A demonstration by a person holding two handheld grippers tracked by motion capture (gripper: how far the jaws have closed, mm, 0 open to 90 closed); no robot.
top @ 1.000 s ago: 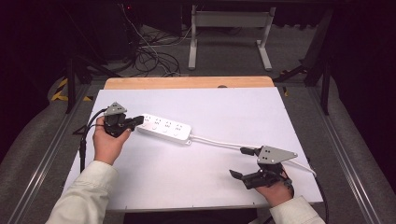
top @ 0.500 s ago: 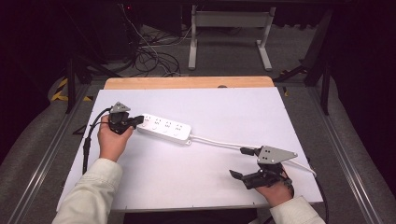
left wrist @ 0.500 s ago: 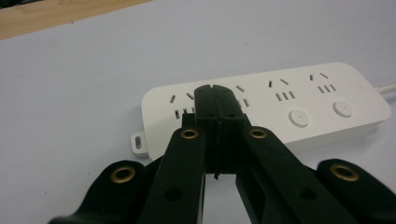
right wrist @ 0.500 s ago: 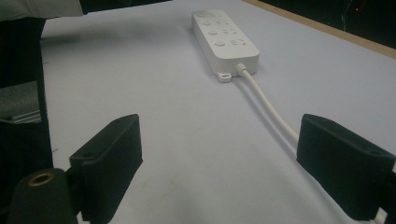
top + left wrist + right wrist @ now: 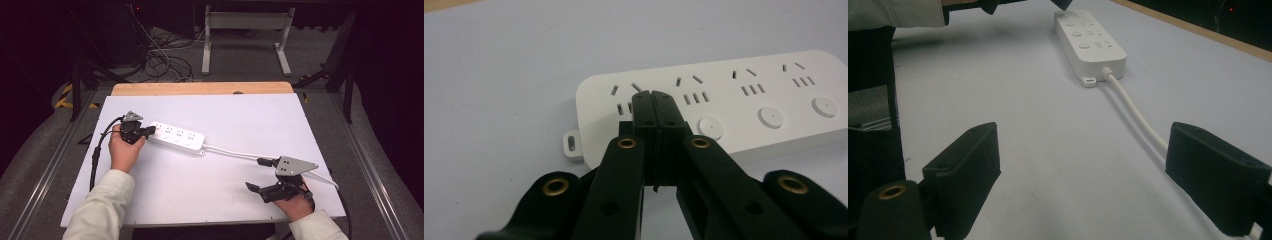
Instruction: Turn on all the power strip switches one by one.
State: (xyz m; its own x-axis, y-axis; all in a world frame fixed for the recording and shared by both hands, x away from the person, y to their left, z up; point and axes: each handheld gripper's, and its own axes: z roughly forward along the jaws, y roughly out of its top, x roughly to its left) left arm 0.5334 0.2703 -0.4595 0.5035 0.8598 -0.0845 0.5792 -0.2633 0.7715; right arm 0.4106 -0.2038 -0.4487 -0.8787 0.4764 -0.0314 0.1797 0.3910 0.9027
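Note:
A white power strip (image 5: 177,137) lies on the white table, its white cable (image 5: 235,154) running right toward the near right corner. My left gripper (image 5: 149,130) is at the strip's left end. In the left gripper view its jaws are pressed together, and the left gripper (image 5: 654,97) tips sit over the end socket of the power strip (image 5: 734,105), holding nothing. My right gripper (image 5: 257,175) rests near the front right, open, straddling the cable's line. From the right gripper (image 5: 1088,170), the cable (image 5: 1133,107) leads away to the power strip (image 5: 1090,42).
The white tabletop (image 5: 240,115) has a wooden strip (image 5: 200,88) along its far edge. Beyond it stand a metal frame (image 5: 245,35) and tangled floor cables (image 5: 160,60). A black cable (image 5: 95,155) trails from the left gripper along the table's left side.
The left hand and gripper have edged slightly right, closer onto the strip's end. The right gripper has not moved.

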